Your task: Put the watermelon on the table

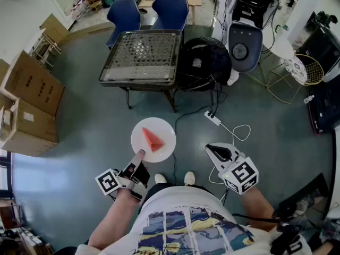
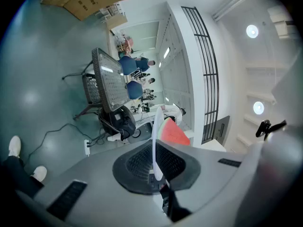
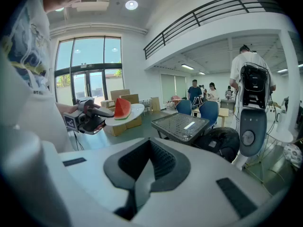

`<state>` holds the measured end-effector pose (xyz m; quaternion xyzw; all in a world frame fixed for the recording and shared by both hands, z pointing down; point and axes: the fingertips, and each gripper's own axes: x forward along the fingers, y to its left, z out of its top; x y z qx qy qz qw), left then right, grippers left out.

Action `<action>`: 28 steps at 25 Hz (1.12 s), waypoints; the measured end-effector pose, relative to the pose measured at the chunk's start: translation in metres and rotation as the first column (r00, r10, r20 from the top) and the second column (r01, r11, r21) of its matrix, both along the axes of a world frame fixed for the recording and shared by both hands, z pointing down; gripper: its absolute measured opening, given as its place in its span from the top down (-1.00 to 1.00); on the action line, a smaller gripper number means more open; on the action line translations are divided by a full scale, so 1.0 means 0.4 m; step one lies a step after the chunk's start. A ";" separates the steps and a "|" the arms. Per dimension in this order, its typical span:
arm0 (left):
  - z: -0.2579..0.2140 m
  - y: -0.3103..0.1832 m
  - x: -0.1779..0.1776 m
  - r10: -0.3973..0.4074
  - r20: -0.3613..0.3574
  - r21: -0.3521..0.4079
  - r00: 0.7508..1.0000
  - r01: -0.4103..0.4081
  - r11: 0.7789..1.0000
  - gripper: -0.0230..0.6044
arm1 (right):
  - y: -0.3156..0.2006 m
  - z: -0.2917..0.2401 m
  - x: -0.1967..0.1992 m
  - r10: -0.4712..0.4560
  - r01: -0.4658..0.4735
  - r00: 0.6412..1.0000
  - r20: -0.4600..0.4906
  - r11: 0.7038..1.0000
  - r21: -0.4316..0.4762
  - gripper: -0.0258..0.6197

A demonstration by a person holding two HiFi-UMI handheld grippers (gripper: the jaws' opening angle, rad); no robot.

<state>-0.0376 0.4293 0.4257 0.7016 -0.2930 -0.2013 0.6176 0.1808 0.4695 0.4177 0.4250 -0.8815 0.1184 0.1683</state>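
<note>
Above the floor (image 1: 74, 142), left claw (image 1: 140, 154) grips a plate (image 1: 168, 129) holding watermelon (image 1: 153, 138); right claw (image 1: 212, 149) seems closed.

Head view: from above the person, facing steeply down at the floor (image 1: 79, 142); left tongs (image 1: 139, 155) and right tongs (image 1: 215, 152) sit near, with the glass-topped counter (image 1: 141, 57) farther ahead.
Left gripper view: rolled sideways, floor at picture left; very near the white plate (image 2: 155, 141), seen edge-on in its tongs.
Right gripper view: upright and level, looking along its closed tongs toward the counter, well off.
Shared: the counter, blue chairs (image 1: 171, 8) and white plate with watermelon slice (image 1: 153, 139) show in all three.
</note>
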 end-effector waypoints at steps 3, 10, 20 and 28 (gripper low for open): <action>0.001 0.025 -0.006 -0.023 0.015 -0.010 1.000 0.023 1.000 0.88 | 0.018 -0.014 -0.009 -0.030 0.030 0.999 0.011 1.000 0.005 0.89; -0.013 0.029 0.011 -0.059 0.018 -0.002 0.998 0.060 0.998 0.88 | 0.015 -0.018 0.004 -0.072 0.071 0.997 0.021 0.997 0.009 0.90; 0.015 0.005 0.032 -0.104 0.039 -0.009 0.994 0.105 0.994 0.88 | -0.037 0.001 0.056 -0.071 0.069 0.997 0.027 0.996 0.053 0.89; 0.041 -0.171 -0.033 -0.092 0.011 -0.025 0.996 0.092 0.995 0.88 | -0.210 0.026 -0.035 -0.067 0.068 0.998 -0.019 0.996 0.055 0.87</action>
